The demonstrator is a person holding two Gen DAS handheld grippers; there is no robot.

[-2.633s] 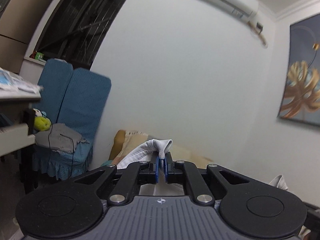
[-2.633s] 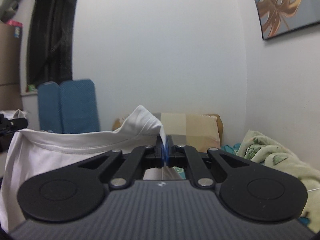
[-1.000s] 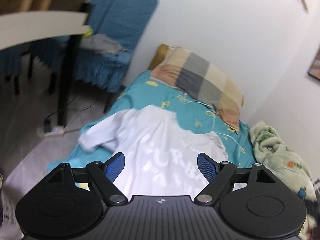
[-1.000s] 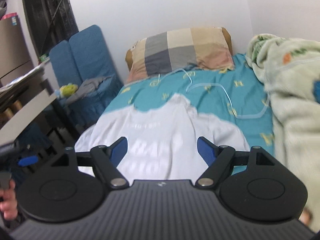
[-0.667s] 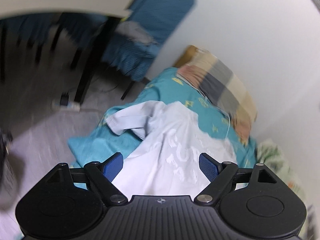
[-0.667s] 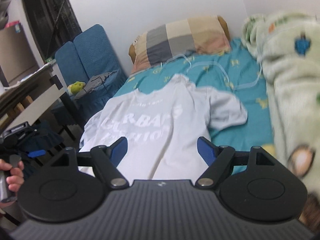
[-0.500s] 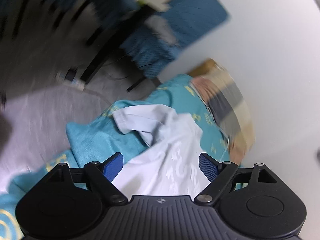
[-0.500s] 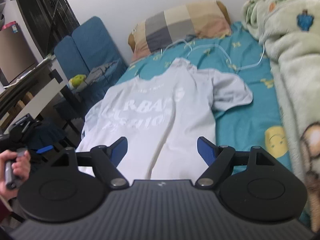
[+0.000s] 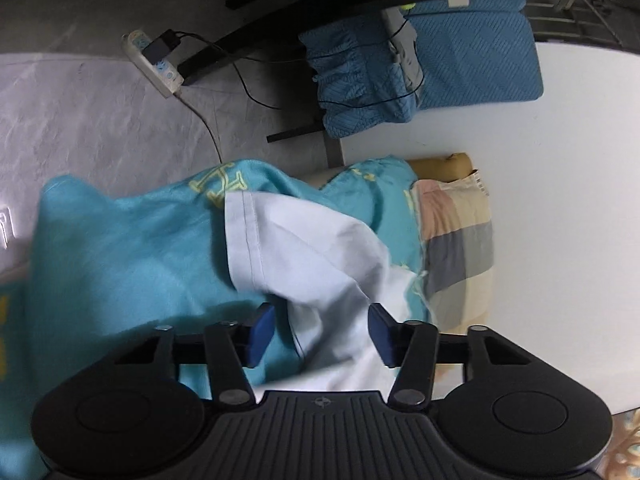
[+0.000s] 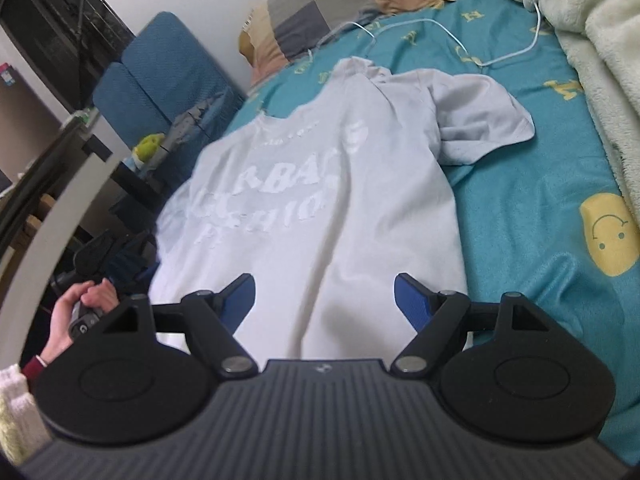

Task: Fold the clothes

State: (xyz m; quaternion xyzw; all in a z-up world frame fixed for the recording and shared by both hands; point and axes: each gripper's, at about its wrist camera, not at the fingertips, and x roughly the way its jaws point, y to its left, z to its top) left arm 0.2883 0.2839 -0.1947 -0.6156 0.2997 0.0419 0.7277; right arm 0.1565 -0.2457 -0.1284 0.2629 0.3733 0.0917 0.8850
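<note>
A white T-shirt point(image 10: 320, 184) with pale lettering lies spread on the teal bed sheet point(image 10: 520, 220), collar toward the pillow. My right gripper point(image 10: 324, 286) stands open just above its lower hem, nothing pinched. In the left wrist view, which is rolled sideways, my left gripper point(image 9: 320, 314) is down at the shirt's point(image 9: 320, 248) side by the left sleeve point(image 9: 256, 240), which hangs over the bed edge. Its jaws are closing with a ridge of white cloth between them; the blue pads point(image 9: 264, 320) still stand apart from it. A hand point(image 10: 80, 300) holds that gripper at the bed's left side.
A checked pillow point(image 10: 340, 8) lies at the head of the bed, a white cable point(image 10: 420, 22) in front of it. A pale green blanket point(image 10: 600, 40) is heaped along the right. Left of the bed are a blue chair point(image 10: 168, 64), a desk edge point(image 10: 52, 216) and a power strip point(image 9: 154, 62).
Both grippers let go of the lifted shirt, which now lies on the bed. The left one rolled, dropped to the left sleeve and narrowed its jaws. The right one sank toward the hem.
</note>
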